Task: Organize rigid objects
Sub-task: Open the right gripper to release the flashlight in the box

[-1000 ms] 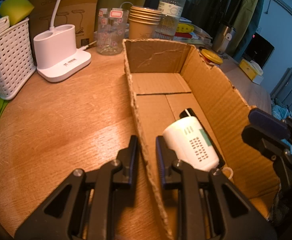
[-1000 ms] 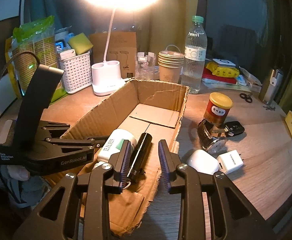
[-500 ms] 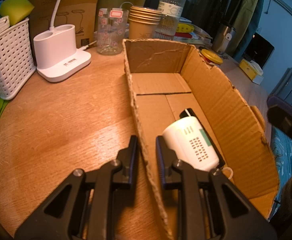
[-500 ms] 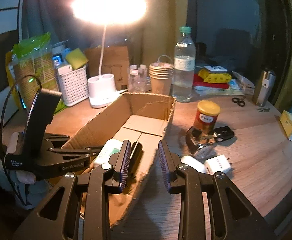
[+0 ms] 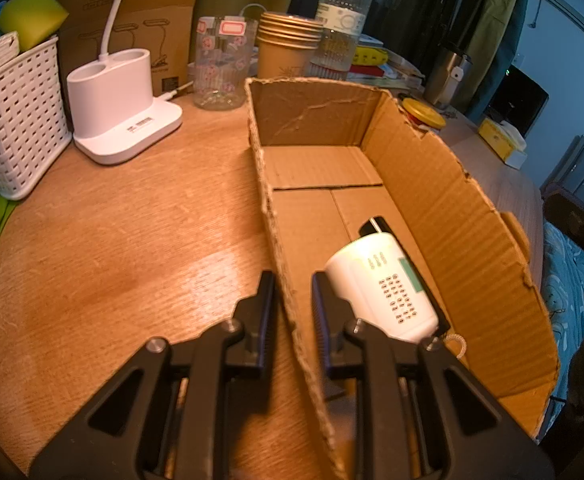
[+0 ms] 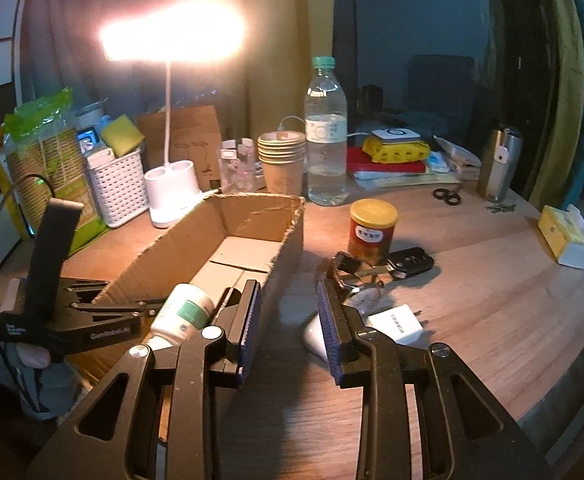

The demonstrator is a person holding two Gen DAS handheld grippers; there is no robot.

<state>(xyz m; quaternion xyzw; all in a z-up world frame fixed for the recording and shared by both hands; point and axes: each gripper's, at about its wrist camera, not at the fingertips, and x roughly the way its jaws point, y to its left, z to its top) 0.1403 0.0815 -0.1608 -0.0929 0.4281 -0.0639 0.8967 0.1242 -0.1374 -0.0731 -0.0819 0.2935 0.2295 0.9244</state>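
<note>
An open cardboard box [image 5: 444,200] lies on the wooden desk [image 5: 112,240]. Inside it lie a white bottle [image 5: 384,288] and a black flashlight [image 5: 376,224] beside it. My left gripper [image 5: 292,300] straddles the box's left wall, jaws close around it. In the right wrist view the box [image 6: 252,232] is at the left, the left gripper [image 6: 104,312] at its wall. My right gripper [image 6: 288,312] is open and empty over the desk beside the box. A white charger [image 6: 396,322], a white rounded object [image 6: 316,336], a car key [image 6: 408,262] and a yellow-lidded jar [image 6: 372,228] lie near it.
At the back stand a white lamp base [image 5: 120,104], a white basket [image 5: 12,116], a glass [image 5: 220,68], paper cups [image 5: 288,48] and a water bottle [image 6: 326,136]. Scissors [image 6: 446,196], a steel flask [image 6: 498,164] and a tissue box [image 6: 568,236] sit at the right.
My right gripper has pulled back out of the box and moved right over the desk. Its jaws have opened wider. The left gripper has stayed on the box wall.
</note>
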